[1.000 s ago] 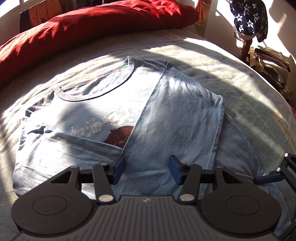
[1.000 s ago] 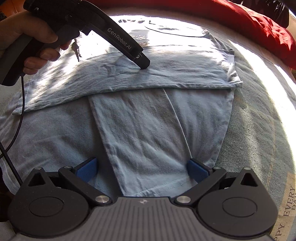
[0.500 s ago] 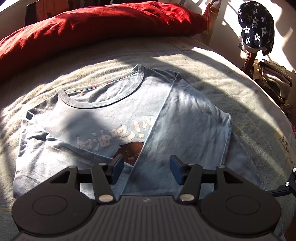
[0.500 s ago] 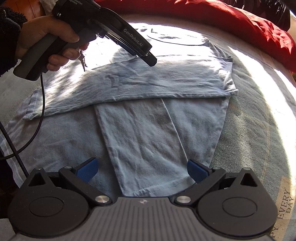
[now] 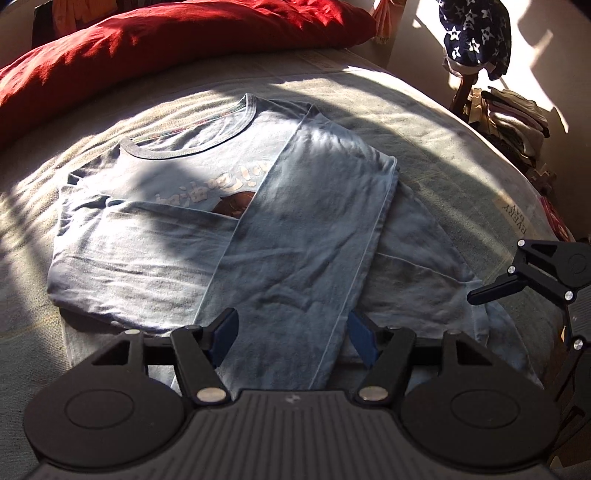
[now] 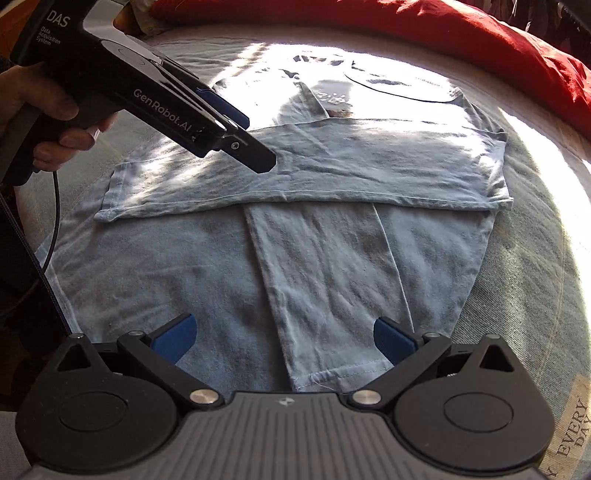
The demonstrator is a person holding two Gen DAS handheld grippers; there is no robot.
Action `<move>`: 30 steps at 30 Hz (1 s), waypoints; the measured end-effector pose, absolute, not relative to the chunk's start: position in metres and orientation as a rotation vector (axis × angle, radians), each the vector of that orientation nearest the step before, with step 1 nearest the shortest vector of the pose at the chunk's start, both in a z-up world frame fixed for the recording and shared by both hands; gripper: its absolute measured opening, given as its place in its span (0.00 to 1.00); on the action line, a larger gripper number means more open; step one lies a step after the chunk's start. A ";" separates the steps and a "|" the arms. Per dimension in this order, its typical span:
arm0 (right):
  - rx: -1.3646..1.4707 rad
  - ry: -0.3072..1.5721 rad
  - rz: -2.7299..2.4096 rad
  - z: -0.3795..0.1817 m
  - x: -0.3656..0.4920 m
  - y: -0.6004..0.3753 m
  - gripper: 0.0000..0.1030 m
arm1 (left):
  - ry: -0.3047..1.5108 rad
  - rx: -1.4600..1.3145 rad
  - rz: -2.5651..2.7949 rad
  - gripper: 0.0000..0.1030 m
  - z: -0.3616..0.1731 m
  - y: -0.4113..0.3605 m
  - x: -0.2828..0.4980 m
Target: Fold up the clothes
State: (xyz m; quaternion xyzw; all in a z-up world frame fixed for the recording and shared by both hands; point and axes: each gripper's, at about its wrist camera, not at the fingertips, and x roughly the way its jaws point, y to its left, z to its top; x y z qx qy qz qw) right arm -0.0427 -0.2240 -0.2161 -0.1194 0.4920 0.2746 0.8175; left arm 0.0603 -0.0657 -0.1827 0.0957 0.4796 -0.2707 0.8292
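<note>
1. Across the bed [image 5: 424,122], a pale blue shirt [image 5: 192,162] lies face up, collar toward a red duvet [image 5: 166,37] at the far end.
2. On the left in the left wrist view, one side of the shirt is folded inward over the chest, covering the lower part of the white print [image 5: 210,188].
3. From the middle, a long folded strip [image 5: 314,229] runs slantwise from the shoulder down toward the camera, crossing over the first fold.
4. Below it, the left claw [image 5: 291,332] hangs over the near end of that strip; its blue pads stand apart and are widening, with cloth beneath them but nothing pinched.
5. Farther right, past the bed edge, a star-patterned navy garment [image 5: 476,33] hangs above a stack of folded clothes [image 5: 517,118].
6. At the right edge of that view, part of the right claw shows over the bed.
7. In the right wrist view, a hand [image 6: 40,122] at the far left grips the left claw's handle, which reaches over the folded strip without touching it.
8. Nearer the camera, the right claw [image 6: 284,339] is spread wide above the shirt's lower part, holding nothing.
9. At the lower right, a label on the bed reads "EVERY DAY" [image 6: 572,428].
</note>
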 end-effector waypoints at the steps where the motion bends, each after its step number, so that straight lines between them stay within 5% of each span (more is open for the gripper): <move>1: -0.284 1.041 0.608 -0.216 -0.046 -0.221 1.00 | 1.021 0.232 -0.579 0.65 -0.182 -0.064 0.051; 14: -0.553 1.020 0.824 -0.242 -0.085 -0.186 1.00 | 1.138 0.380 -0.645 0.68 -0.210 -0.042 -0.043; 19: -0.527 1.050 0.788 -0.247 -0.082 -0.183 1.00 | 1.098 0.282 -0.652 0.82 -0.218 -0.036 -0.047; 30: -0.529 1.071 0.765 -0.236 -0.083 -0.178 1.00 | 0.997 0.310 -0.706 0.81 -0.201 -0.025 -0.062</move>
